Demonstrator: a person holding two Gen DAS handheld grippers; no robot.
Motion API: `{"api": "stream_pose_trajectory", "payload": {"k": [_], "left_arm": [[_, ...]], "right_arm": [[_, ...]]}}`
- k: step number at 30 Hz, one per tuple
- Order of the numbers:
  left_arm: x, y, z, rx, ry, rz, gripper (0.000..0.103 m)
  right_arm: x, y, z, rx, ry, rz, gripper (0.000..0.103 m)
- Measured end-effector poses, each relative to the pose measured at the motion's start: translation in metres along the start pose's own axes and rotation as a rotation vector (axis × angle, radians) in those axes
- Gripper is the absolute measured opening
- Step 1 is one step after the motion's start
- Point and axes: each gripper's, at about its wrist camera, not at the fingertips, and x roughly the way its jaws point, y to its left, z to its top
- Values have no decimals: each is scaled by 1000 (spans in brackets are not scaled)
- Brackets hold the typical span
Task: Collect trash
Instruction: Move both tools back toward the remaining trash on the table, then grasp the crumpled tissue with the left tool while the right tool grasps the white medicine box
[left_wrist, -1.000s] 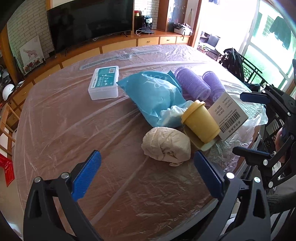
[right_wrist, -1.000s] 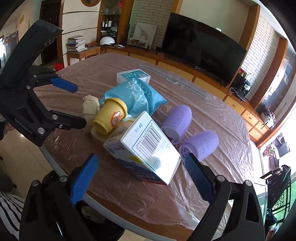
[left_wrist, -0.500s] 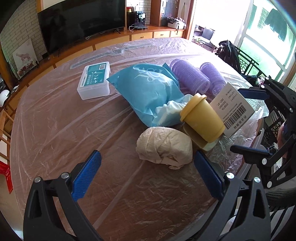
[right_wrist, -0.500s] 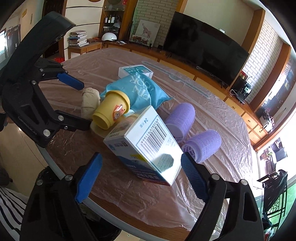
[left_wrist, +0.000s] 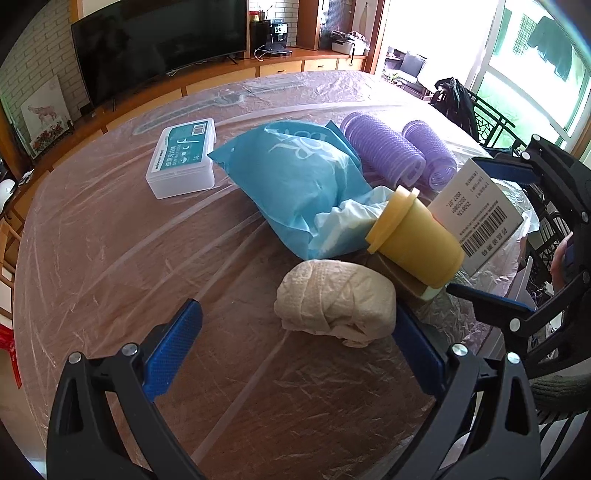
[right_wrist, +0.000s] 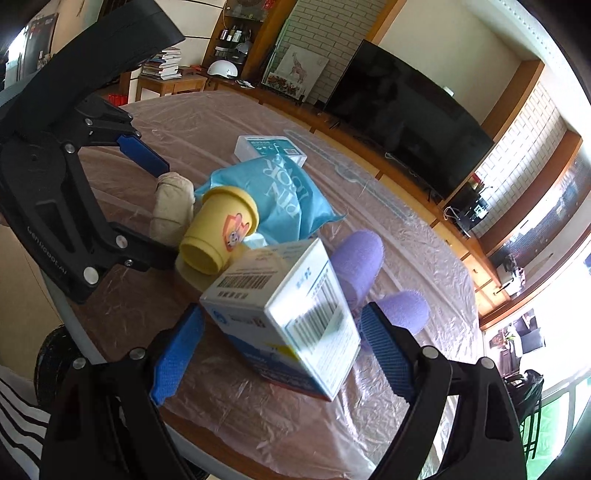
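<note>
A crumpled beige paper wad lies on the plastic-covered table. My left gripper is open around it, the wad near the right finger. Behind it a yellow cup lies on its side against a blue bag. A white barcoded box sits tilted between the fingers of my right gripper. Its blue pads stand close beside the box without squeezing it. Each gripper shows in the other's view: the right gripper around the box, the left gripper around the wad.
Two purple hair rollers lie behind the box. A clear plastic case sits farther back on the left. The table's edge runs just below the box. A striped sleeve shows low left, a black chair beyond the table.
The right gripper's jaws narrowed, and it rolled and moved forward, so the box sits deeper between its fingers. The left gripper edged slightly closer to the wad.
</note>
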Motion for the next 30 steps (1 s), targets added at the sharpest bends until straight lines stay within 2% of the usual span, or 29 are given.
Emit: {"api": "stream_pose_trajectory", "payload": {"k": [12,16,20,24,25,27,30], "left_arm": [[4,1,0,-2,-9,-16,100],[3,-4,1,28,-22,-8,97],[4,-9,2,44,-20,-11,85],[5,-11,2,34,-17,-27,70],[5,-11,1,30,-20,-25,69],[4,-12,1,19,-25,-29,57],[2,-11,1,6,-28,-27,53]], "right_arm": [[-1,14,1,-79,-25,-69,85],[0,17,0,-83,-22,-71,75],[0,14,0,-65,-23,-83,68],[-4,4,1,5,-37,-27,66],[-4,2,1,19,-40,-16,66],[-5,-1,0,39,-36,-24,66],[-5,-8,0,80,-32,-11,65]]}}
